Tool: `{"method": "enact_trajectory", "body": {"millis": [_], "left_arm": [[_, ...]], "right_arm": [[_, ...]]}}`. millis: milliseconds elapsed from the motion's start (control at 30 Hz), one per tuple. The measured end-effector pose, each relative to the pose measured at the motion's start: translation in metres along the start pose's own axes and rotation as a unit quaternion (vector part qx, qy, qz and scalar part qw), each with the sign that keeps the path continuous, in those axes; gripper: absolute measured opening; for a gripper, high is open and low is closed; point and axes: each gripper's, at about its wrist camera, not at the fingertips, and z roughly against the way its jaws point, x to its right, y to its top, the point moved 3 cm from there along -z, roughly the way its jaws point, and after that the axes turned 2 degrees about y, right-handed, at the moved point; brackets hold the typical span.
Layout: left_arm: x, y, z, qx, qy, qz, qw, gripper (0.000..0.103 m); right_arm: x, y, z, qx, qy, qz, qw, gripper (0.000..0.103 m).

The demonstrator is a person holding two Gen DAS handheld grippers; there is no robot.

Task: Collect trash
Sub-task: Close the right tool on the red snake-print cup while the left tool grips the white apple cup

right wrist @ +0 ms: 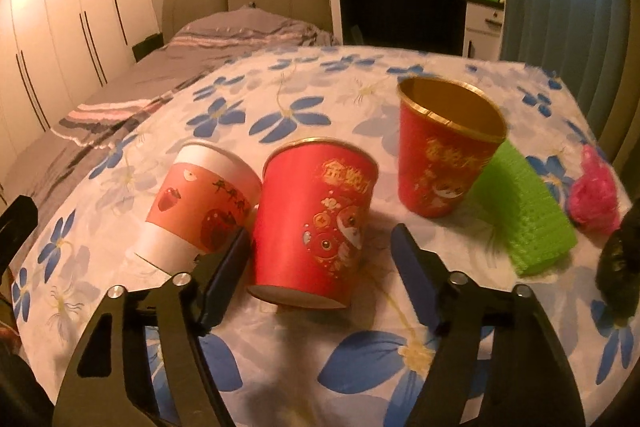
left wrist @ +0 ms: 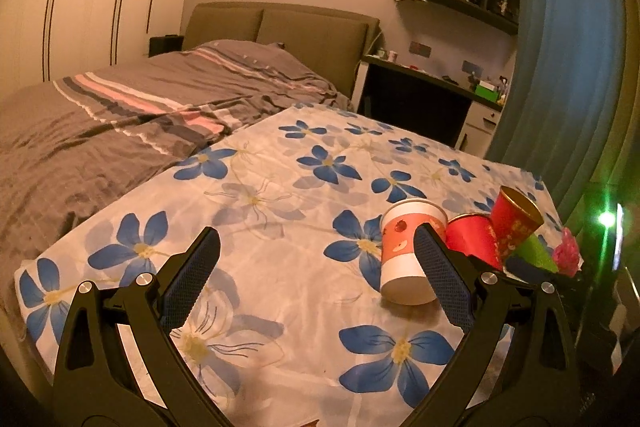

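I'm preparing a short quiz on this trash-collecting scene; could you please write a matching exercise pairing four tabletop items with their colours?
Items:
1. leftmost cup
2. middle cup
3. mesh block
4. fluffy ball

Colours:
A. bright green
B. pink
C. white with a salmon band
D. red with gold print

Pairs: 1-C, 2-D, 3-A, 4-B

We've got the left gripper (left wrist: 316, 277) wide open, fingers spread w/ blue pads (left wrist: 192, 277) facing in, nothing between them, held low and level, pointing fwd. Our right gripper (right wrist: 320, 259) is open too, jaws apart, black fingers (right wrist: 224, 275) angled inward, aimed slightly down. Neither grips anything. Left's outer edge shows at far left in the right wrist view.
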Motion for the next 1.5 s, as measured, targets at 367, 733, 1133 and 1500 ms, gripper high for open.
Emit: {"method": "enact_trajectory", "body": {"millis": [367, 733, 1133, 1500], "left_arm": [[0.018, -0.007, -0.014, -0.022, -0.027, -0.021, 0.9992, 0.096], [0.053, -0.016, -0.029, -0.052, -0.064, -0.053, 0.9952, 0.096], [0.071, -0.023, -0.072, -0.128, -0.096, -0.05, 0.9859, 0.085], [0.081, -0.029, -0.088, -0.166, -0.112, -0.056, 0.9782, 0.058]], "right_arm": [[0.003, 0.001, 0.0, 0.001, 0.009, 0.001, 1.0, 0.055], [0.024, -0.013, 0.062, 0.063, 0.01, 0.004, 0.998, 0.055], [0.063, -0.036, 0.115, 0.104, -0.004, -0.021, 0.994, 0.055], [0.077, -0.056, 0.131, 0.109, -0.013, -0.029, 0.994, 0.055]]}}
